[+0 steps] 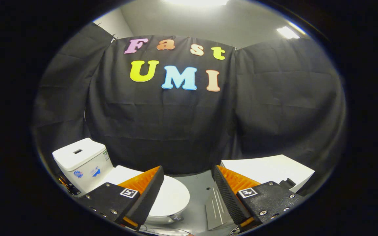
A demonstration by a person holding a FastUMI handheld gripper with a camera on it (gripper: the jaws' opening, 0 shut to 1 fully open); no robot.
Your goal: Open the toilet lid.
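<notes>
Hand-held gripper [188,183] spread wide, toilet lid [172,196] down.

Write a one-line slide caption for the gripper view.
Open gripper hovers above the toilet, its white lid closed, tank beyond the left finger.

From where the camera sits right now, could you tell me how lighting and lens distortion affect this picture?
In the gripper view, two ceiling lights are blown out; the fisheye bows the cloth wall and tilts the toilet tank; the closed lid is evenly lit and sharp; the open gripper hangs above the floor.
</notes>
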